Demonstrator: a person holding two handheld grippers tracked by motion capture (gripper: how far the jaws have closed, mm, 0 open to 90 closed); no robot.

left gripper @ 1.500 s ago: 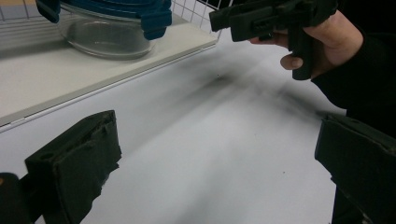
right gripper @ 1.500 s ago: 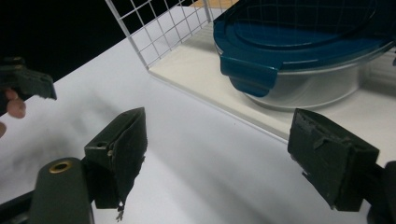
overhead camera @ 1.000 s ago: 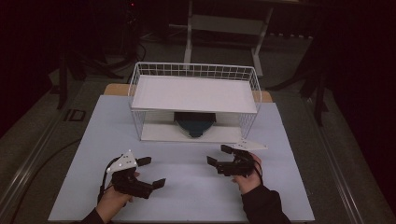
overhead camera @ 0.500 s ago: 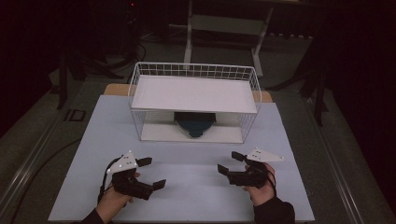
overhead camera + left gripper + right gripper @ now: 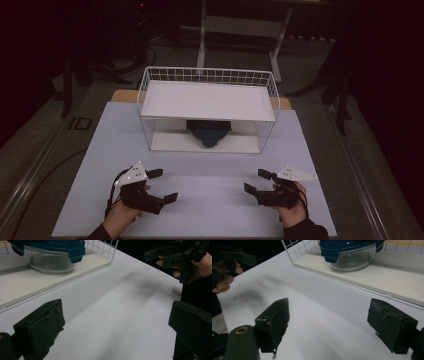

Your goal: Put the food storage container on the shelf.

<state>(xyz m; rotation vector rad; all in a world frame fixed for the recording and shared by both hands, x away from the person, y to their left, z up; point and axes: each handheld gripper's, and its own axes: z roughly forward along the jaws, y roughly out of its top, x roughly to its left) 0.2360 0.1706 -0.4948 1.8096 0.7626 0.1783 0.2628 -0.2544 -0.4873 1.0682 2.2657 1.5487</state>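
Fingers of the left gripper (image 5: 159,186) stand wide apart with nothing between them, low over the near left part of the white desk (image 5: 210,165). Behind, at the middle of the desk, a white wire basket rack (image 5: 207,107) holds a clear glass container with a blue clip lid (image 5: 208,132) on its lower shelf, under a white upper shelf. At the near right, the right gripper (image 5: 257,182) has its fingers spread apart too, empty, pointing toward the left one
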